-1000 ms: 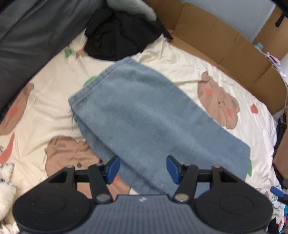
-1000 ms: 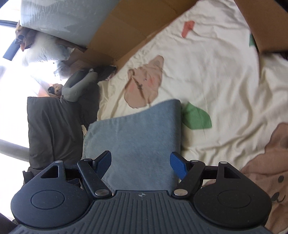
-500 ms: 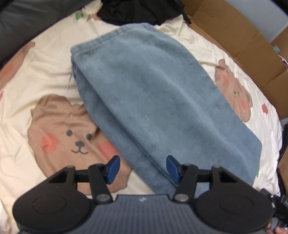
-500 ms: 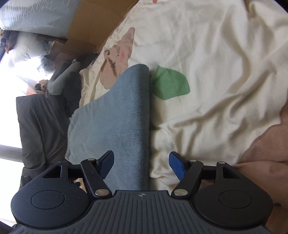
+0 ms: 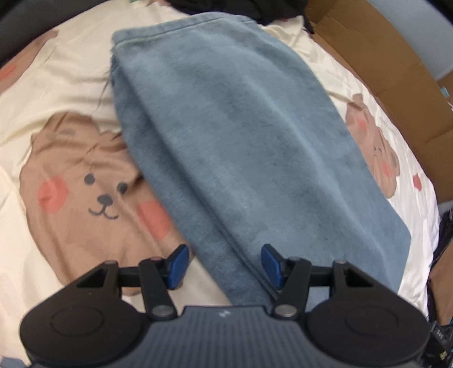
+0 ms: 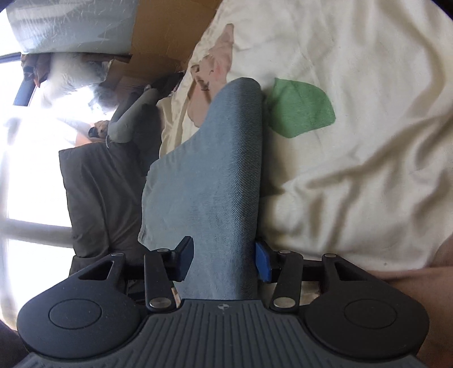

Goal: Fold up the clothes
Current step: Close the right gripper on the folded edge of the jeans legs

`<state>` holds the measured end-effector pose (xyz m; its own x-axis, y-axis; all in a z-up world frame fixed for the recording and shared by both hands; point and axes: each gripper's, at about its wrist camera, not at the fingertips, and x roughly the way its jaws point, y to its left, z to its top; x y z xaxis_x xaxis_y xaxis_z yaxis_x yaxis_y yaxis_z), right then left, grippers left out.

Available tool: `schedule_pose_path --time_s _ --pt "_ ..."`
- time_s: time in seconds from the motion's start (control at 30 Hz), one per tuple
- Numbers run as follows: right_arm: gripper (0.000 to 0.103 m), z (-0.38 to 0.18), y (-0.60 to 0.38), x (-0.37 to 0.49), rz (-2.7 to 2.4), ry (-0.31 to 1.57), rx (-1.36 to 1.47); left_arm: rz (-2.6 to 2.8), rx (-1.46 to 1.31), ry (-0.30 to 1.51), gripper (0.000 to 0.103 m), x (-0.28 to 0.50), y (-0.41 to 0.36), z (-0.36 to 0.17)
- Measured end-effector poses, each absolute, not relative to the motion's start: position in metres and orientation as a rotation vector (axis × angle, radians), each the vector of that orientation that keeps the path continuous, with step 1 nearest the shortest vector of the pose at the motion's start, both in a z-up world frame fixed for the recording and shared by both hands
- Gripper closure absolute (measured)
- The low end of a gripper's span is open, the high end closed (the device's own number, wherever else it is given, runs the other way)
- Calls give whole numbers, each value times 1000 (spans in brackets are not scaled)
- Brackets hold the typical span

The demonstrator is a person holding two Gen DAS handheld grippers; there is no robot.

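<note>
A blue folded garment [image 5: 240,136] lies lengthwise on the cream bear-print bedsheet [image 5: 56,73]. Low over its near end, my left gripper [image 5: 225,264] stands open, with the garment's layered left edge running between the blue pads [image 5: 177,263] without touching them. In the right wrist view the garment [image 6: 218,169] shows as a thick rounded fold. That fold fills the gap of my right gripper [image 6: 224,261], whose pads [image 6: 262,264] press on both sides of it.
Brown cardboard walls [image 5: 396,76] edge the bed on the far right. A black clothes pile [image 5: 254,5] lies beyond the garment's far end. A dark grey cushion or bedding [image 6: 93,192] and a bright window [image 6: 25,158] sit left in the right wrist view.
The left gripper moved forward and lower over the garment's near edge, still open. The right gripper's fingers narrowed and closed onto the garment's fold.
</note>
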<state>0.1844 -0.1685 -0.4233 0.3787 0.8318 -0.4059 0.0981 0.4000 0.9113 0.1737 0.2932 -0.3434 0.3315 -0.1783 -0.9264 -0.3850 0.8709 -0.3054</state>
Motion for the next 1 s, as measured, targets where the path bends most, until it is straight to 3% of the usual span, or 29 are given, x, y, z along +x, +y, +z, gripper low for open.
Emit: schedule_pose_path --time_s 0.6,0.63,0.7,0.73,1.0 --pt "55 -437 -144 206 661 1118 1150 115 -613 1244 40 170 293 -356" --pt "59 -439 -143 207 655 1121 1146 113 -609 1248 40 170 292 -356" --pt "86 -440 -139 210 612 1143 1109 117 -620 1246 40 170 292 -355" --pt "94 -439 -137 211 595 1155 1087 119 -625 1245 40 171 292 -355" --pt "98 -400 -138 217 556 1151 1040 104 -615 1252 40 167 284 -351"
